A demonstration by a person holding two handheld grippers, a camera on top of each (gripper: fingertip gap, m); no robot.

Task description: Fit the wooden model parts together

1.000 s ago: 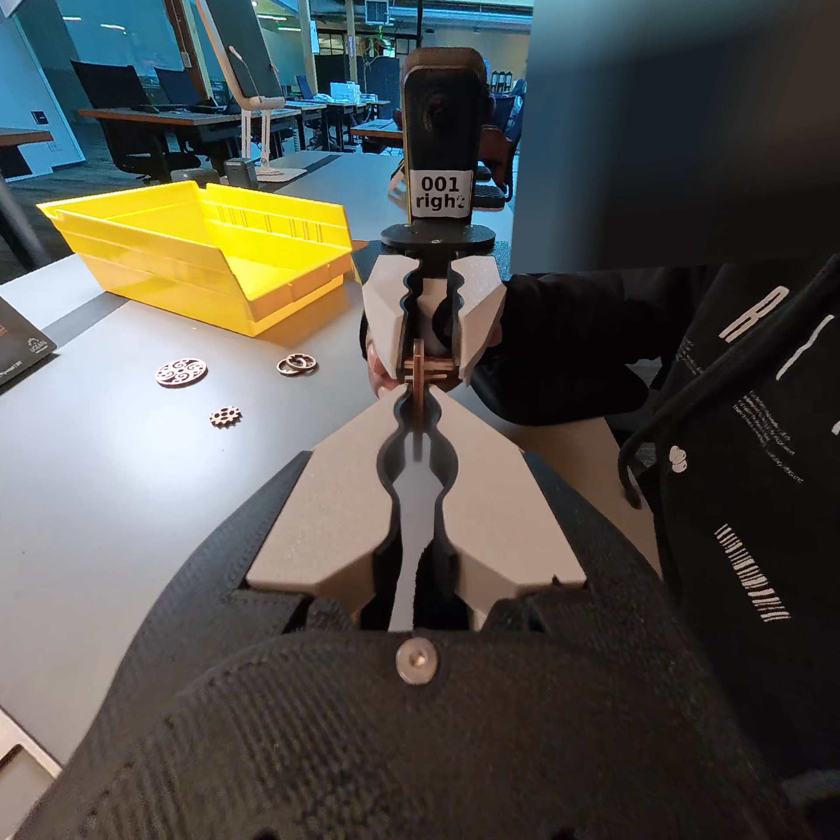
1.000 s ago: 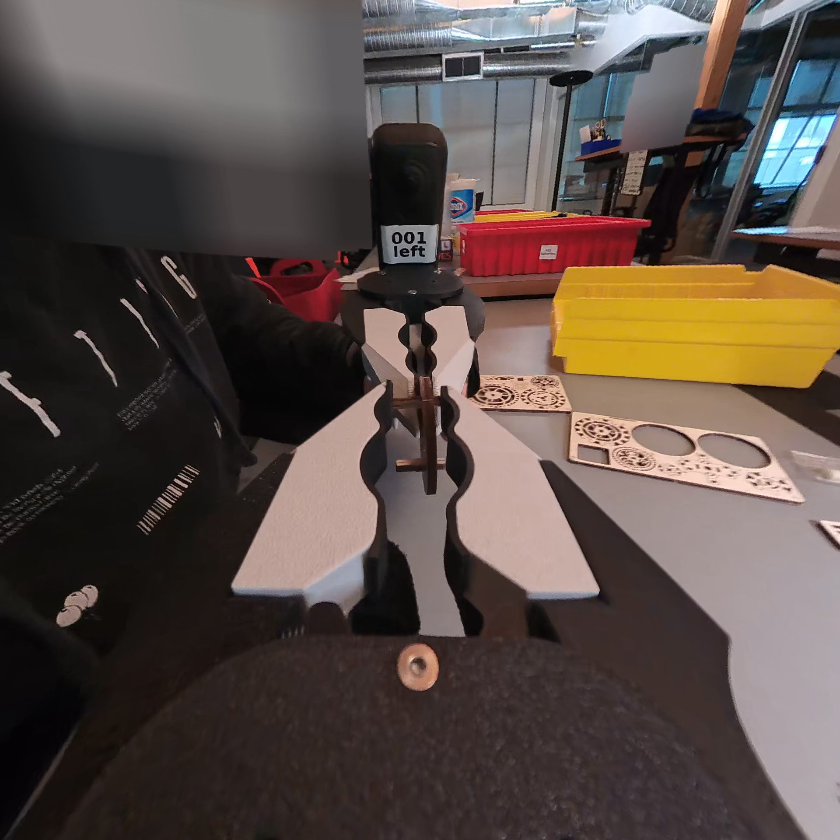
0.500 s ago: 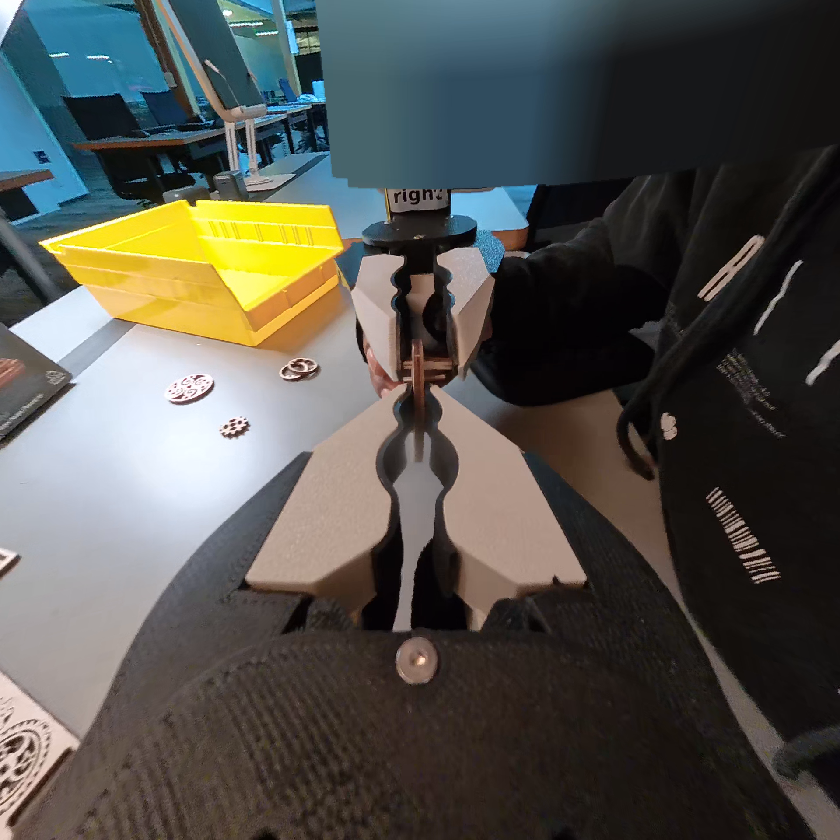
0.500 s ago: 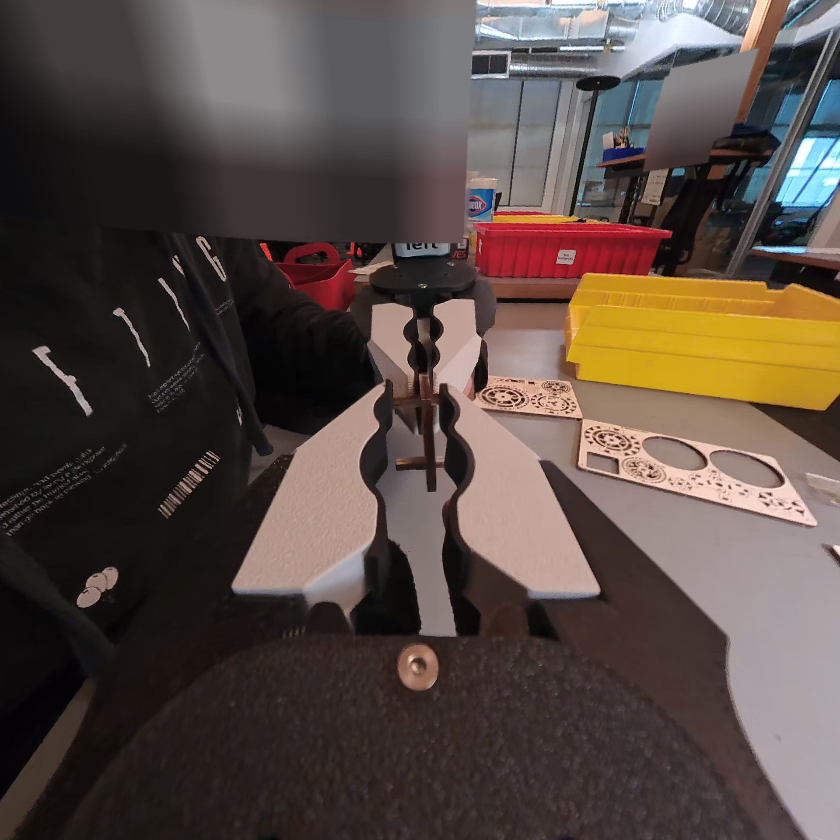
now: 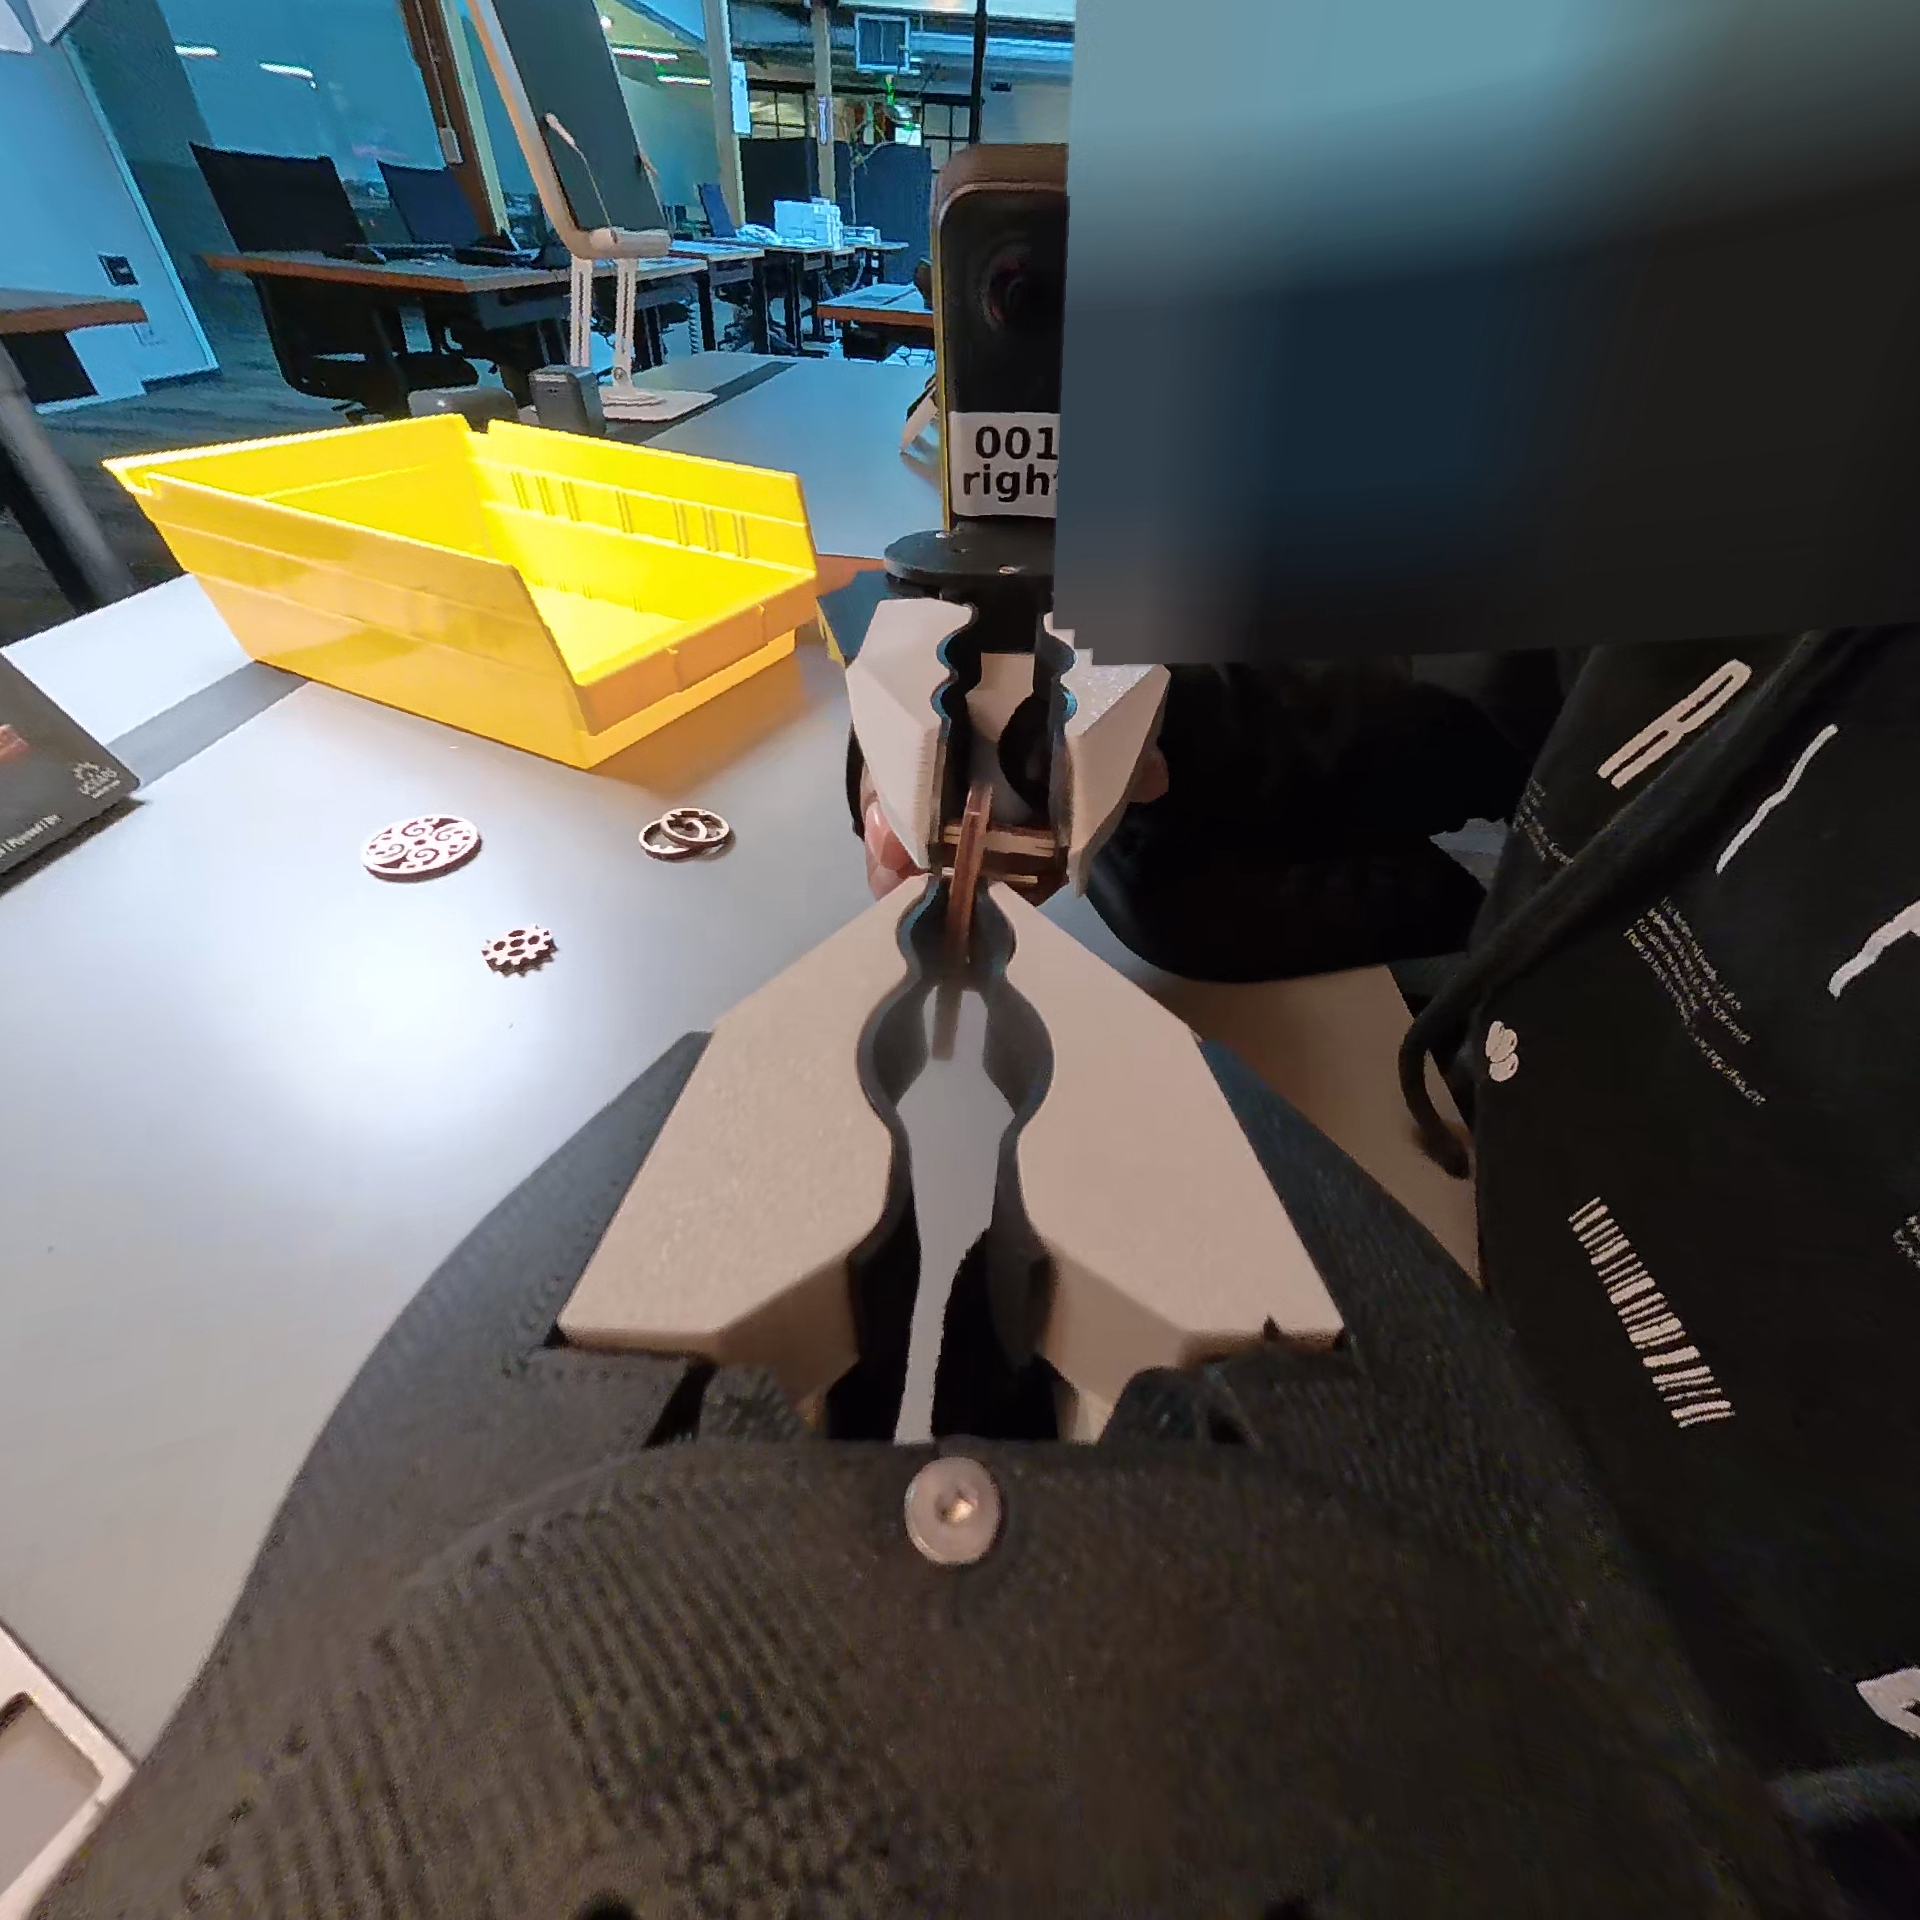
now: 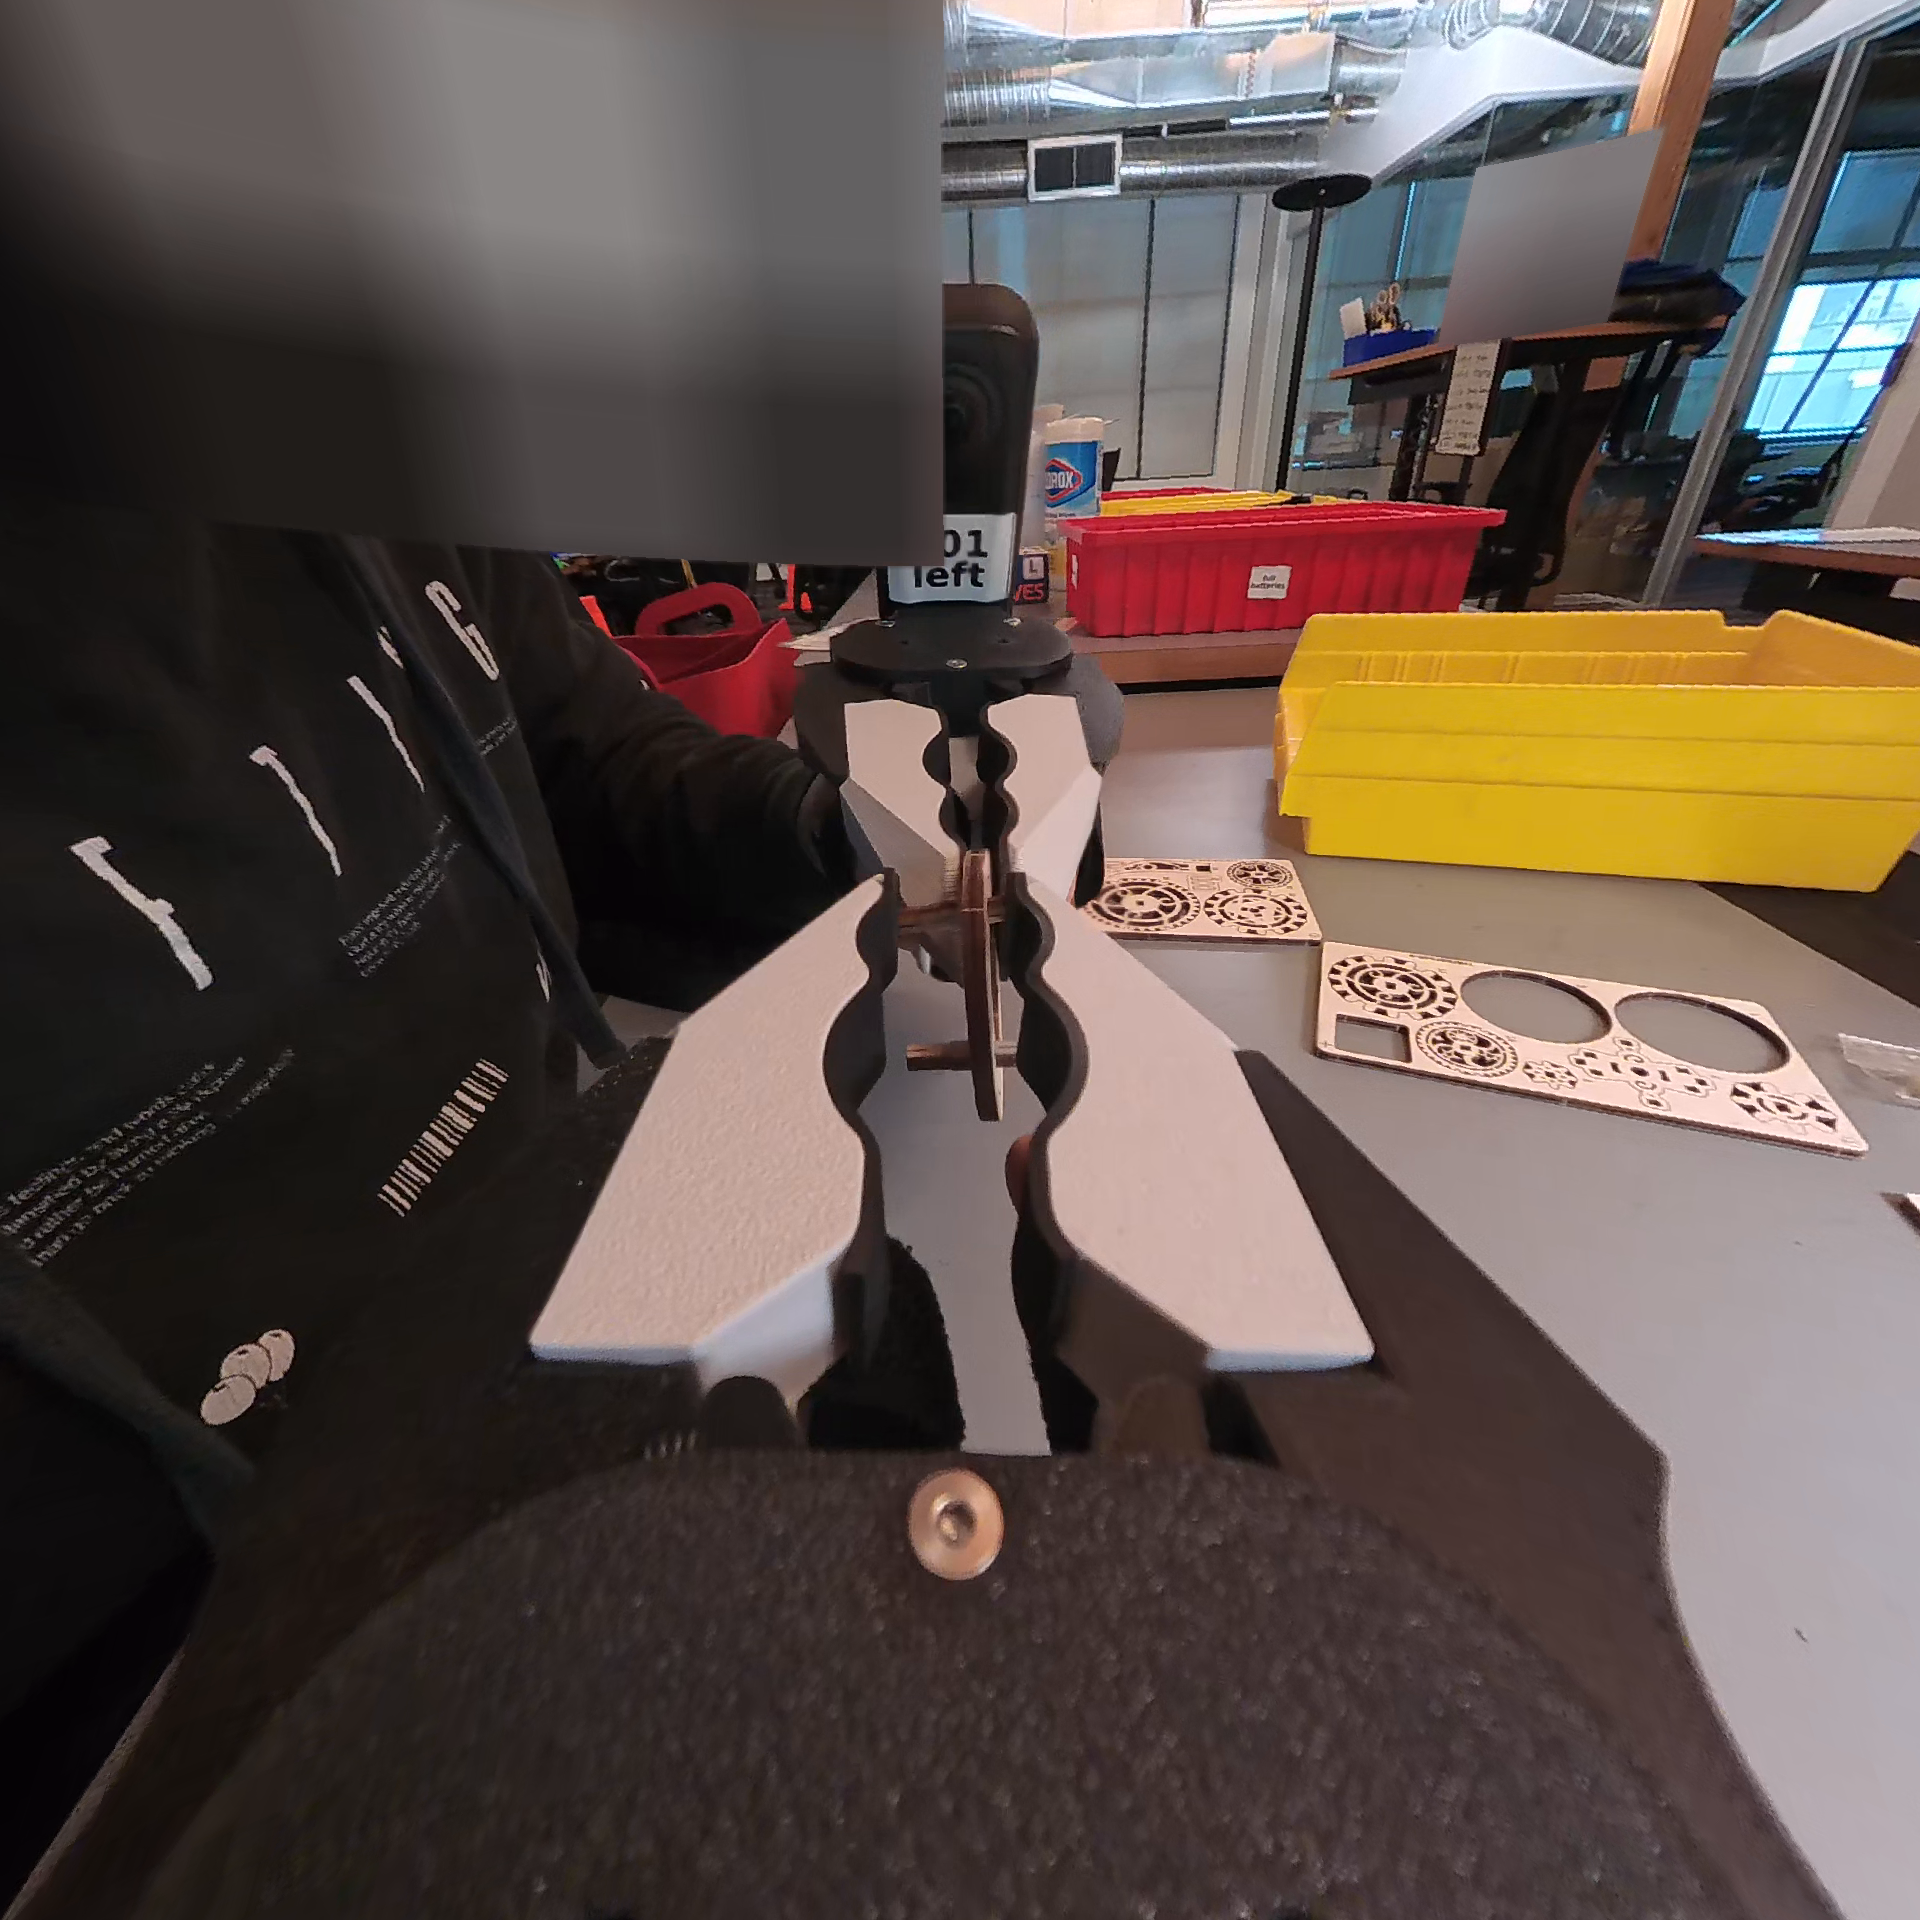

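The 2 grippers meet tip to tip above the grey table (image 5: pixel 260 1091), in front of a person in a black hoodie (image 5: pixel 1714 1091). The left gripper (image 5: pixel 958 914) has its jaws closed on the rim of a thin wooden disc (image 5: pixel 964 883), which stands on edge between its fingertips. The right gripper (image 6: pixel 954 909) faces it from the other side, its jaws clamped on the ends of small wooden crossbars (image 6: pixel 930 920) that pass through the disc, so both tools hold the same little wooden assembly in the air. In the right wrist view the disc (image 6: pixel 982 997) shows edge-on between the wavy inner faces of the fingers, with a second short peg (image 6: pixel 935 1058) sticking out lower down.

Loose wooden parts lie on the table to the left: a patterned round piece (image 5: pixel 421 845), a small gear (image 5: pixel 518 948) and a pair of rings (image 5: pixel 684 833). A yellow bin (image 5: pixel 488 582) sits behind them. On the other side, 2 cut-out wooden sheets (image 6: pixel 1579 1049) lie flat near another yellow bin (image 6: pixel 1600 748), with a red bin (image 6: pixel 1268 566) farther back.
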